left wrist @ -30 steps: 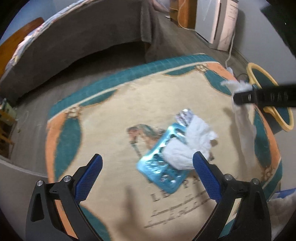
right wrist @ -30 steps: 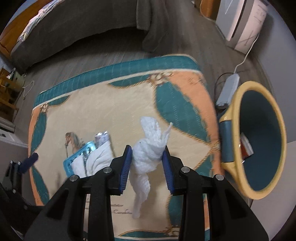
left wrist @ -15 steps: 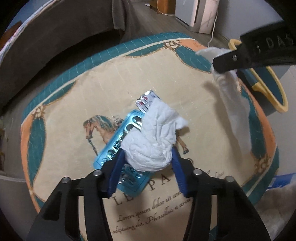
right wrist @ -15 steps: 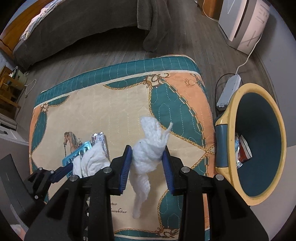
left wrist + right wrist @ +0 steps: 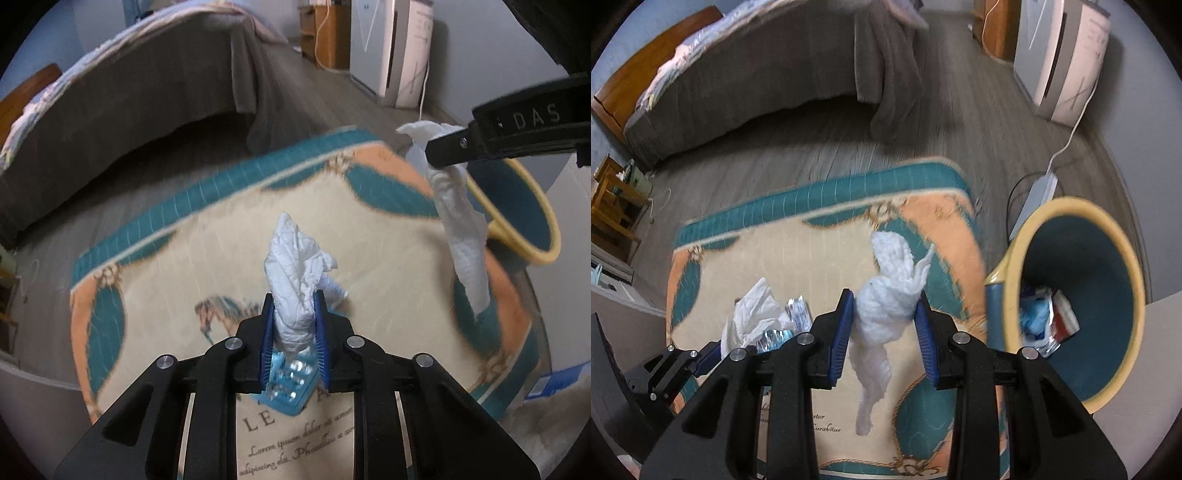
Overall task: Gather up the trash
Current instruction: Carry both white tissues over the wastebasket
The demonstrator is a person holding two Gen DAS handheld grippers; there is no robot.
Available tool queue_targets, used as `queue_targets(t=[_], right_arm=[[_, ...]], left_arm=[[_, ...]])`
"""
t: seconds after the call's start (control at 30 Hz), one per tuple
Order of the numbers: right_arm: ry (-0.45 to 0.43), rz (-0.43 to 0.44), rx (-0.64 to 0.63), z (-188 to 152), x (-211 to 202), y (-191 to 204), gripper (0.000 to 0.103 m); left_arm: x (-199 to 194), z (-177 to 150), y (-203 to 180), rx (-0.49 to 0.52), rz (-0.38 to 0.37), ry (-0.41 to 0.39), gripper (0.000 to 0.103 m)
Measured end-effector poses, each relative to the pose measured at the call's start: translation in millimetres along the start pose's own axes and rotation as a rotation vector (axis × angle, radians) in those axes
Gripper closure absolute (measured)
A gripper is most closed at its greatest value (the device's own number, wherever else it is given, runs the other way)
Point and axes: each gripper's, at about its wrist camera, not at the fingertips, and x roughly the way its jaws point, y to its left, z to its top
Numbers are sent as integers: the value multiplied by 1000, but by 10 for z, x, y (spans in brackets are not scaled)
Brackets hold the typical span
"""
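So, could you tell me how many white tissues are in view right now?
2. One tissue is between the closing pads of the left gripper; the other tissue hangs from the right gripper. The bin may hide more.

Patterned rug (image 5: 207, 254), grey-covered bed (image 5: 768, 74), white appliance (image 5: 1063, 62), wooden floor (image 5: 827, 147).

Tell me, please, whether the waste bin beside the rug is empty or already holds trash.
Holds trash: inside the bin, blue and red-and-white wrappers lie at its bottom.
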Motion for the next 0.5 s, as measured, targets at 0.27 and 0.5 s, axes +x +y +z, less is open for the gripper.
queue_targets(t=[0.27, 0.5], right_arm=[[-95, -46, 16, 129, -316, -356, 70], [-133, -33, 72, 180, -469, -676, 70]], left_arm=[[-212, 286, -62, -16, -10, -73, 82], [-341, 424, -165, -18, -33, -113, 82]])
